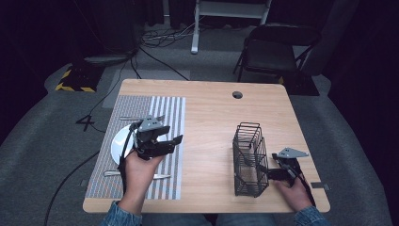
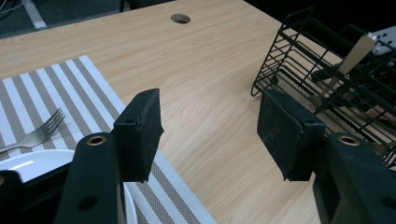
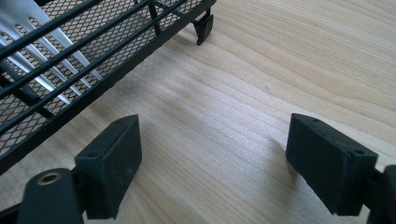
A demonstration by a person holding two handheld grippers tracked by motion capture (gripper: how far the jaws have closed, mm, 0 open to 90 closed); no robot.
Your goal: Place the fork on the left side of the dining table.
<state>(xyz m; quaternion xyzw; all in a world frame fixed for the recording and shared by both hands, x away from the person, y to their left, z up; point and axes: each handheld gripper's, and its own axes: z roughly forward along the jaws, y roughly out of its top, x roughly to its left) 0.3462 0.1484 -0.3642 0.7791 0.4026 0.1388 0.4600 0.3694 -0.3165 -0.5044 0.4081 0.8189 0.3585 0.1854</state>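
My left gripper [image 1: 171,134] [image 2: 210,126] hovers open and empty over the right edge of a white plate [image 1: 118,141] [image 2: 25,164] on a grey striped placemat [image 1: 164,110] [image 2: 56,88]. Its jaws point right across the table. A fork [image 1: 127,118] [image 2: 37,133] lies beyond the plate and a knife [image 1: 113,173] lies on its near side. A black wire basket [image 1: 249,160] [image 2: 299,51] [image 3: 70,70] stands at the right with a silver utensil [image 2: 355,53] [image 3: 46,51] inside. My right gripper [image 1: 268,170] [image 3: 215,158] is open, low over bare wood beside the basket's near right side.
The wooden table [image 1: 211,122] has a round cable hole [image 1: 237,94] [image 2: 180,18] at the back. Bare wood lies between placemat and basket. Beyond the table stand a black folding chair [image 1: 277,47] and a white desk leg [image 1: 195,28], with cables on the floor.
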